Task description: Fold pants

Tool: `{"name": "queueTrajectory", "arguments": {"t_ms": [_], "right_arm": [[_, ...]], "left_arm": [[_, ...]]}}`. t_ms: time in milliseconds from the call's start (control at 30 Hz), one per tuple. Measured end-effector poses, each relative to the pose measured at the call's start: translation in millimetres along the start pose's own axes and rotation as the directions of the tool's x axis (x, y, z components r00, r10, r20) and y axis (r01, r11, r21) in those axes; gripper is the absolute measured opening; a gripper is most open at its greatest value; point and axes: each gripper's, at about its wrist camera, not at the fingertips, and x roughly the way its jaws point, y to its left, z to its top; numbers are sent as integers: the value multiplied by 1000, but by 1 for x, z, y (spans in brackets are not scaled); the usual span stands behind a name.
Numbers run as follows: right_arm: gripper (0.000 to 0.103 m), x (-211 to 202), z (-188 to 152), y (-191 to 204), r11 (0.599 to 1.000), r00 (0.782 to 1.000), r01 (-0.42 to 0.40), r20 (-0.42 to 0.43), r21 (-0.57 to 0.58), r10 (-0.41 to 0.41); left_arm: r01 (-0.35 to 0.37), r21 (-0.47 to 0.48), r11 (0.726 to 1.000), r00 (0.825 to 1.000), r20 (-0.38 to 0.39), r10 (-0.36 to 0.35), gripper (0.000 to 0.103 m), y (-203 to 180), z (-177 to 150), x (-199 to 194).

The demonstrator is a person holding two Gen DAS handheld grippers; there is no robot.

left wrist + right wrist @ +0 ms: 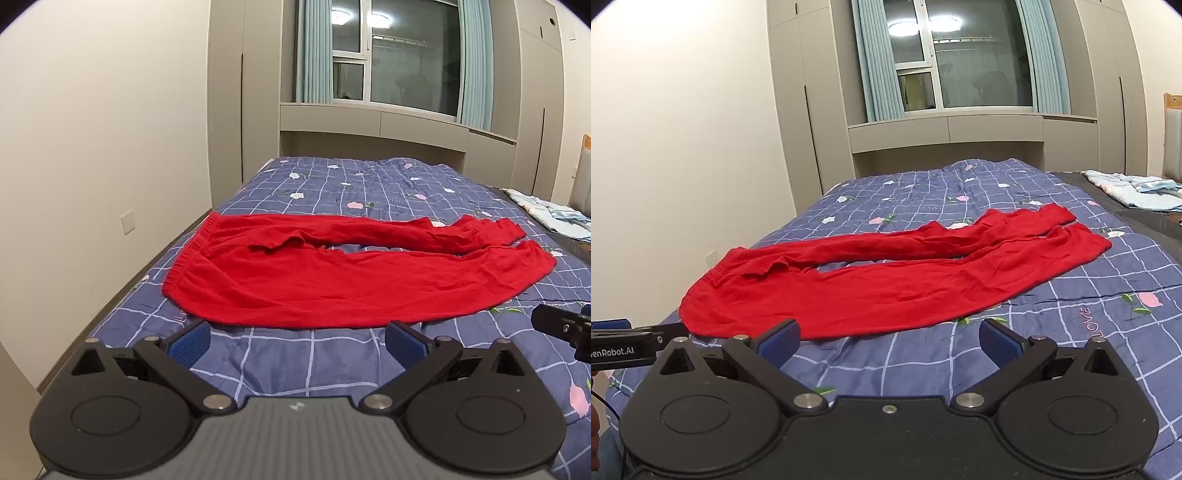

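Observation:
Red pants (314, 280) lie spread across the blue checked bedspread (351, 184), waistband at the left, both legs running to the right with a gap between them. They also show in the right wrist view (886, 288). My left gripper (297, 338) is open and empty, just short of the pants' near edge. My right gripper (888, 338) is open and empty, also just short of the near edge, further toward the legs. The right gripper's side shows at the left view's right edge (565, 325); the left gripper's side shows at the right view's left edge (624, 343).
A pale wall (92, 147) runs along the bed's left side. Cabinets and a window (399, 55) stand behind the bed's far end. Light blue folded cloth (1137, 188) lies at the far right of the bed.

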Motion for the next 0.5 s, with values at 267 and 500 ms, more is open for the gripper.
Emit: {"name": "queueTrajectory", "arguments": {"t_ms": [267,500], "right_arm": [[103,0,0,0,1000,1000,-13,-15,3,13],[103,1,-4,1,1000,1000,-10,-9,3,10]], "left_arm": [[3,-2,1000,1000,-1,-3,103,0,0,0],[21,3,1000,1000,-6,-21,103,-2,2,2]]}}
